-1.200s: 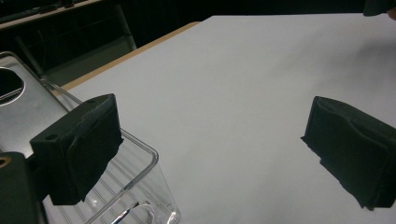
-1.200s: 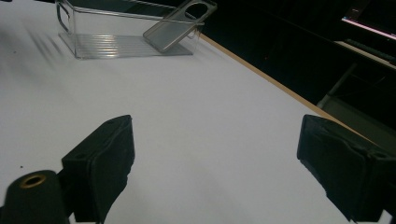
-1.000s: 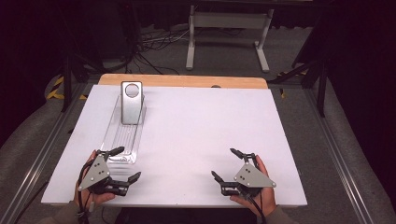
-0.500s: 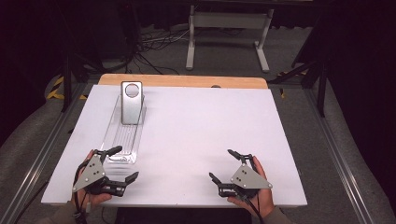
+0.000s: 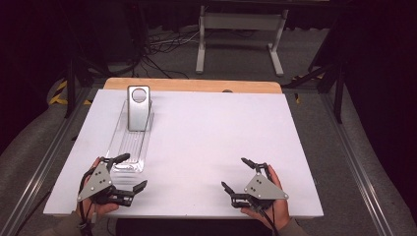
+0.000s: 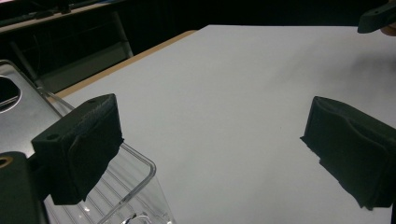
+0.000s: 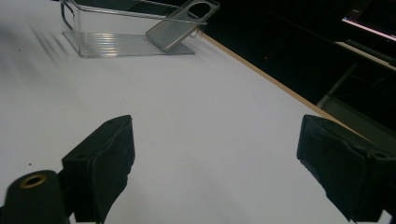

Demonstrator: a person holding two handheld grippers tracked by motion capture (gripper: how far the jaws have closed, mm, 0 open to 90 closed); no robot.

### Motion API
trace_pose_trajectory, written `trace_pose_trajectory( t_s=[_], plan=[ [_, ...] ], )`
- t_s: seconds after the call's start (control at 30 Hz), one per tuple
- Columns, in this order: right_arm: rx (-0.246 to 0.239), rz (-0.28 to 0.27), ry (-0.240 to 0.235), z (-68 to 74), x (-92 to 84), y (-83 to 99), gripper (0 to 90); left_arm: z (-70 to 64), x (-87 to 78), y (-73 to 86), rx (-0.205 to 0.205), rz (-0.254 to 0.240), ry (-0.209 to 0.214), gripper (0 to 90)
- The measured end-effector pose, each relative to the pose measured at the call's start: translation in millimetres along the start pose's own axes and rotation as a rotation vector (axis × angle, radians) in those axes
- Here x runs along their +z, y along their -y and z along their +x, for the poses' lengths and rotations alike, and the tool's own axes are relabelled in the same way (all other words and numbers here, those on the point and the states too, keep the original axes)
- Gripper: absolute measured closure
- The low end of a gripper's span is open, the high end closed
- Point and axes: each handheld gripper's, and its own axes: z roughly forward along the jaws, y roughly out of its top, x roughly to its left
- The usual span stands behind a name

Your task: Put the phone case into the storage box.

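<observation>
A clear plastic tray (image 5: 129,145) lies lengthwise on the left half of the white table (image 5: 206,132). A grey phone case (image 5: 138,106) with a round camera hole leans in the tray's far end. My left gripper (image 5: 129,171) is open at the near left, one jaw just beside the tray's near end, nothing between its jaws. In the left gripper view the tray's near corner (image 6: 140,163) sits by one jaw. My right gripper (image 5: 237,174) is open at the near right, empty. The right gripper view shows the tray (image 7: 116,42) and case (image 7: 184,23) far off.
A wooden strip (image 5: 192,85) borders the table's far edge. Beyond it stand a metal stand (image 5: 241,34) and cables (image 5: 162,46) on the dark floor. Metal rails (image 5: 44,162) run along both table sides.
Both grippers have drifted slightly toward the near edge of the table. Tray and case have not moved.
</observation>
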Motion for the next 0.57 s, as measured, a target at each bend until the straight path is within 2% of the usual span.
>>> trace_pose_trajectory(
  t_s=[0.17, 0.33, 0.37, 0.57],
  plan=[
    [-0.001, 0.002, -0.001, -1.6, 1.9, 2.5, 12.3, -0.3, 0.7, -0.6, 0.014, -0.001, 0.001, 4.7],
    [0.01, 0.002, -0.006, -5.6, 2.1, 5.5, 12.3, 0.4, 4.2, -0.2, 0.007, 0.012, 0.002, 4.7],
    [0.012, 0.002, -0.006, -6.3, 2.1, 6.0, 12.3, 0.6, 4.8, -0.6, 0.026, 0.019, 0.001, 4.7],
    [0.018, -0.003, 0.009, -7.9, 0.4, 6.1, 12.3, 1.4, 7.4, 0.1, 0.015, 0.018, 0.013, 4.7]
  ],
)
